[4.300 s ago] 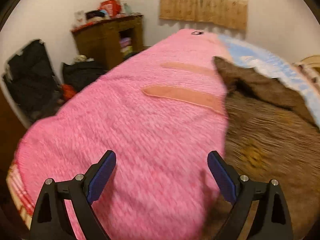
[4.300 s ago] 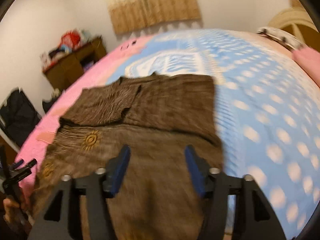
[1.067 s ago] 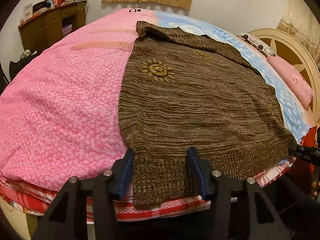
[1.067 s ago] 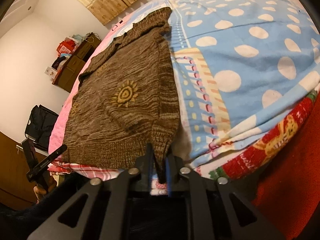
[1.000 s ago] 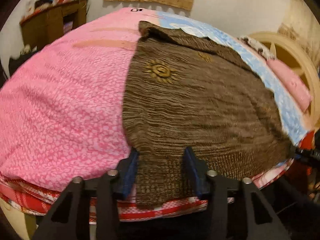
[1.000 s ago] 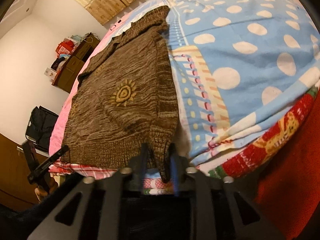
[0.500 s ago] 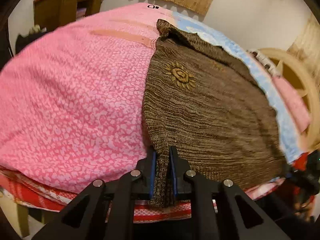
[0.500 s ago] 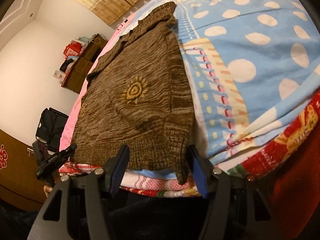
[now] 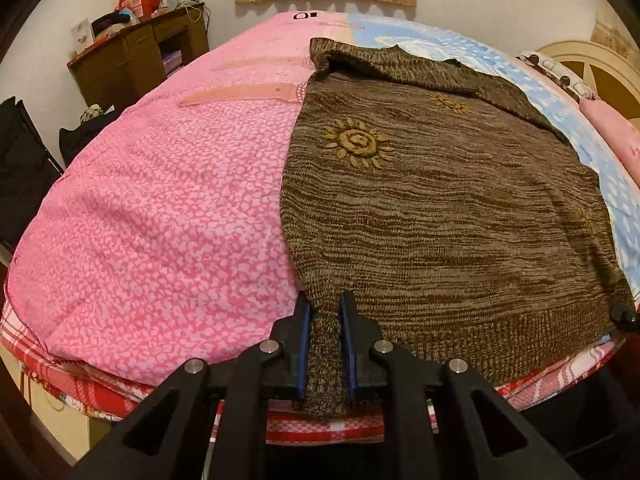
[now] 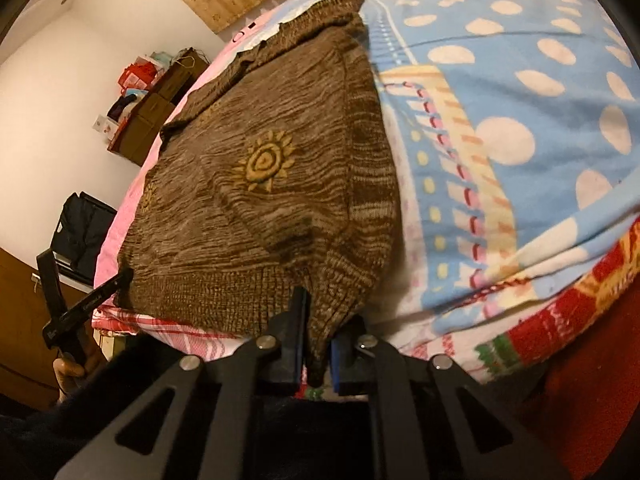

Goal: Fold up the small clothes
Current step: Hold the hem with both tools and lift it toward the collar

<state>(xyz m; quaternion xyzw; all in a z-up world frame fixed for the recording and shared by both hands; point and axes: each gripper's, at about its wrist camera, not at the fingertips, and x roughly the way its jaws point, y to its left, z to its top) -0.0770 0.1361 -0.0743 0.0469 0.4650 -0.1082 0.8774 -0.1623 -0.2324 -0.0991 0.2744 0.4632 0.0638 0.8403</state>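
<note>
A brown knit sweater (image 9: 440, 200) with yellow sun motifs lies flat on the bed, its ribbed hem at the near edge. My left gripper (image 9: 324, 308) is shut on the hem's left corner, and the knit bunches between the blue pads. In the right wrist view the same sweater (image 10: 260, 200) runs away from me, and my right gripper (image 10: 320, 312) is shut on the hem's right corner. The left gripper (image 10: 84, 304) shows there at the far left, held by a hand. The tip of the right gripper (image 9: 622, 314) shows at the hem's right end in the left wrist view.
The bed has a pink patterned cover (image 9: 160, 220) on the left and a blue dotted one (image 10: 520, 100) on the right. A cream headboard (image 9: 600, 68) and a pink pillow (image 9: 612, 128) lie at the right. A cluttered wooden desk (image 9: 136, 60) and a black bag (image 9: 20, 152) stand left of the bed.
Both grippers went from open around the hem corners to shut on them. The right one opened wide half a second ago and then closed on the corner. The sweater still lies flat.
</note>
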